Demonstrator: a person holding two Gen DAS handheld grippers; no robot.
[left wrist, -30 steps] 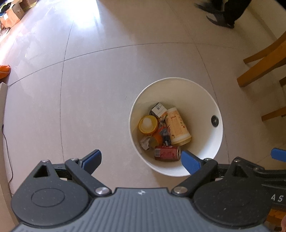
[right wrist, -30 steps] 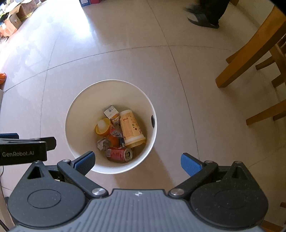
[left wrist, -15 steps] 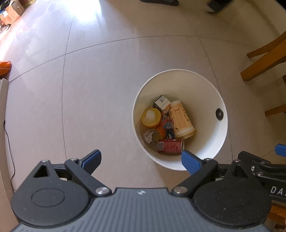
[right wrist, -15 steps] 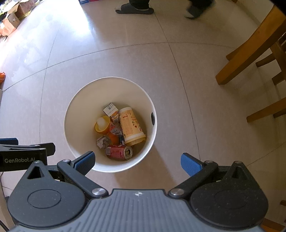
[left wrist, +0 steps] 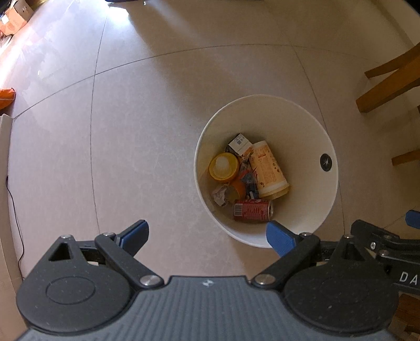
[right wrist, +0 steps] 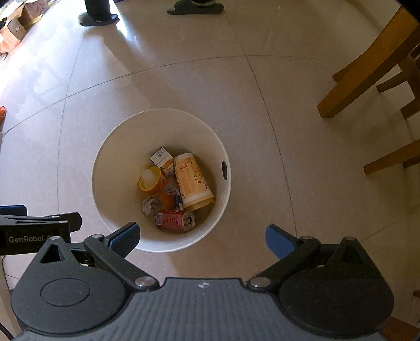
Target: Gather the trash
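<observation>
A round white bin (left wrist: 302, 115) (right wrist: 110, 147) stands on the tiled floor. Inside lie a red can (left wrist: 252, 210) (right wrist: 175, 221), a tall cream paper cup (left wrist: 267, 169) (right wrist: 192, 181), a yellow cup (left wrist: 223, 165) (right wrist: 149, 179), a small carton (left wrist: 238, 143) (right wrist: 160, 156) and crumpled paper (left wrist: 220, 194) (right wrist: 151, 206). My left gripper (left wrist: 207, 234) hovers open and empty above the floor, left of the bin's near rim. My right gripper (right wrist: 202, 236) is open and empty over the bin's near rim. Each gripper shows at the edge of the other's view.
Wooden chair legs (right wrist: 362, 76) (left wrist: 388, 86) stand to the right of the bin. A person's feet in dark sandals (right wrist: 195, 8) are at the far edge. Cardboard boxes (right wrist: 15, 28) sit far left, and a thin black cable (left wrist: 15, 207) runs along the left wall.
Both grippers have drifted slightly, so the bin sits a little farther from them in view. The person's feet have walked from right to left across the far floor.
</observation>
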